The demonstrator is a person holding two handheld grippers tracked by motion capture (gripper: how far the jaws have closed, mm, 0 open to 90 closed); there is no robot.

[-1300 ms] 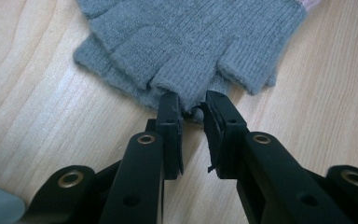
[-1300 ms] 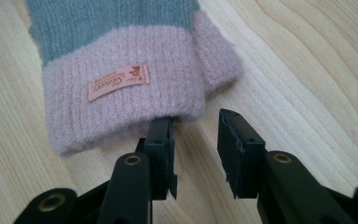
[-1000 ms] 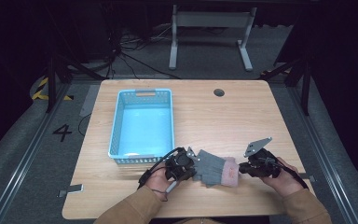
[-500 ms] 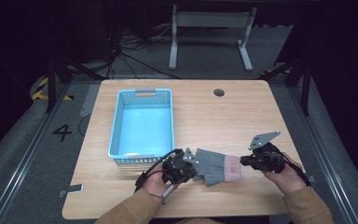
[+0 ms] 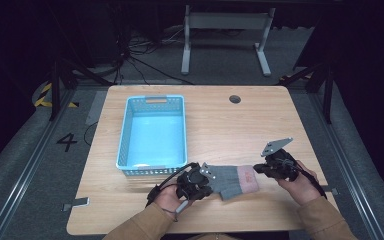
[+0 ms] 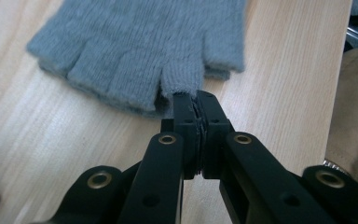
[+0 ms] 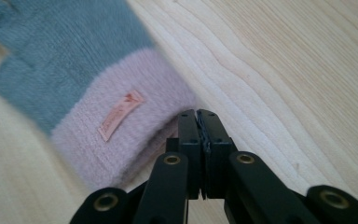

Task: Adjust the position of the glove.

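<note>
The glove point(image 5: 233, 180) lies flat on the desk point(image 5: 230, 125), left tongs point(image 6: 196, 100) clamped on a fingertip, right tongs point(image 7: 199, 116) having just closed on its pink cuff point(image 7: 121, 135).

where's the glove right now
In the high view the glove lies near the table's front edge, stretched between the left gripper and right gripper, right of the blue basket.

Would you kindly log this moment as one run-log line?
left gripper: shut on glove finger | right gripper: just closed on pink cuff | glove flat on table | basket: idle
</note>
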